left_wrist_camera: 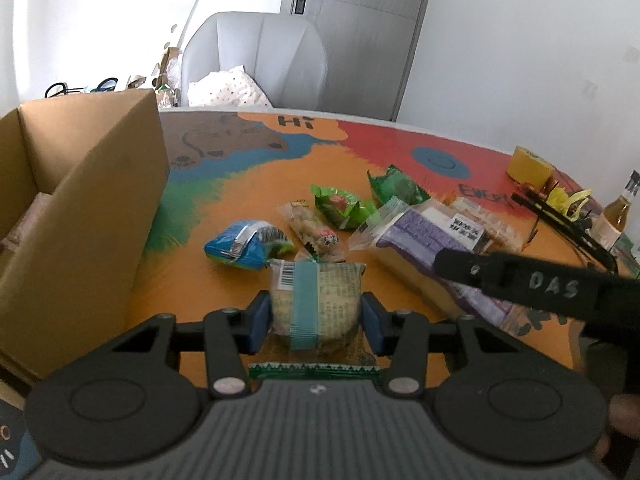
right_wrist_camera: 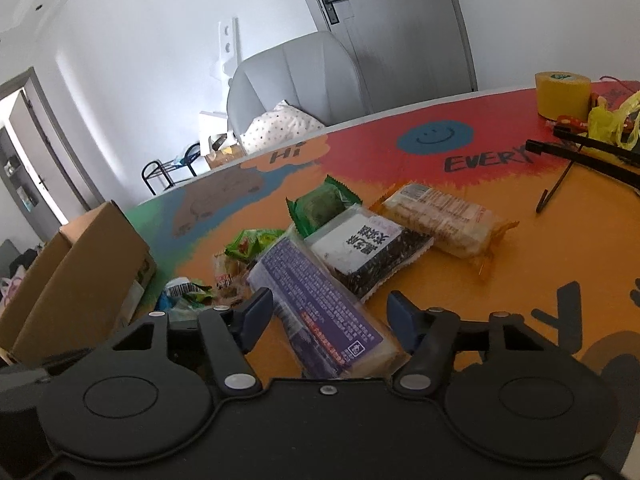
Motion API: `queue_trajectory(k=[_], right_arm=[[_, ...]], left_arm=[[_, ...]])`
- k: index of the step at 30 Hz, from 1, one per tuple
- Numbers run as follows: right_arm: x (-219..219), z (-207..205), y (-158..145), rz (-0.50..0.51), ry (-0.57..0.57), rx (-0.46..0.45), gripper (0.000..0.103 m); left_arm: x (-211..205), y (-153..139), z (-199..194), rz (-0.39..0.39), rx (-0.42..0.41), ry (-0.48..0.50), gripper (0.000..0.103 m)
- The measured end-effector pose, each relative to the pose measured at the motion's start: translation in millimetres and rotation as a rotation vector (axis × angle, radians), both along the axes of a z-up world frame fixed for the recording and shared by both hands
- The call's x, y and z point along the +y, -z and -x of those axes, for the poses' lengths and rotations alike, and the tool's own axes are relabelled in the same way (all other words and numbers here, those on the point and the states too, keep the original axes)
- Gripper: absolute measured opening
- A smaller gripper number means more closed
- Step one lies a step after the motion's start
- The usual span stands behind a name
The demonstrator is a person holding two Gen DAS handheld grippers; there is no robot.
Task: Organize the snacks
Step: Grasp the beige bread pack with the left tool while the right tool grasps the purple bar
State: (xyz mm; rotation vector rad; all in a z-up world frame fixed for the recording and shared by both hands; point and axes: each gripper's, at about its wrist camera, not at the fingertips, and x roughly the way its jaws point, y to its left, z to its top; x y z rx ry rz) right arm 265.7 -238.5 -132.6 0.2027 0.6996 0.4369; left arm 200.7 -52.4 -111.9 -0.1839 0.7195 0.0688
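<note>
Blue pads of my left gripper (left_wrist_camera: 316,320) are pinching the beige snack packet (left_wrist_camera: 314,300), readying it for the cardboard box (left_wrist_camera: 80,216); my right gripper (right_wrist_camera: 330,320) is straddling the purple packet (right_wrist_camera: 320,300), jaws spread.

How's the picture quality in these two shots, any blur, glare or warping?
Left wrist view: the door and table edge bow from fisheye, corners vignette dark, cardboard box soft. Right wrist view: horizon tilts and curves, window glare washes the wall, snacks stay fairly sharp.

White walls, a grey door (left_wrist_camera: 360,32) and a grey armchair (left_wrist_camera: 256,56) holding a dotted pillow (left_wrist_camera: 228,90) stand behind the painted table (left_wrist_camera: 400,148).
</note>
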Motion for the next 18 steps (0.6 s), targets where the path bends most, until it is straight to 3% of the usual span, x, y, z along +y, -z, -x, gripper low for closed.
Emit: queue_trajectory(k=[5,8,12,18], right_arm=[[10,9,5,0.026,-0.051,0.04,0.049],[17,20,6,0.081,-0.065,0.001,0.043],[16,30,4,0.083,-0.067,-0.004,0.034],[10,47,-1,0.066,-0.043,-0.023,0.03]], left_arm=[[5,-2,6,0.014,-0.005,-0.008,0.047],[9,-1,10,0.021,-0.006,-0.017,0.047],[12,1,16,0.025,-0.003,-0.019,0.047],[15,2,27,0.043,-0.005,-0.014,0.047]])
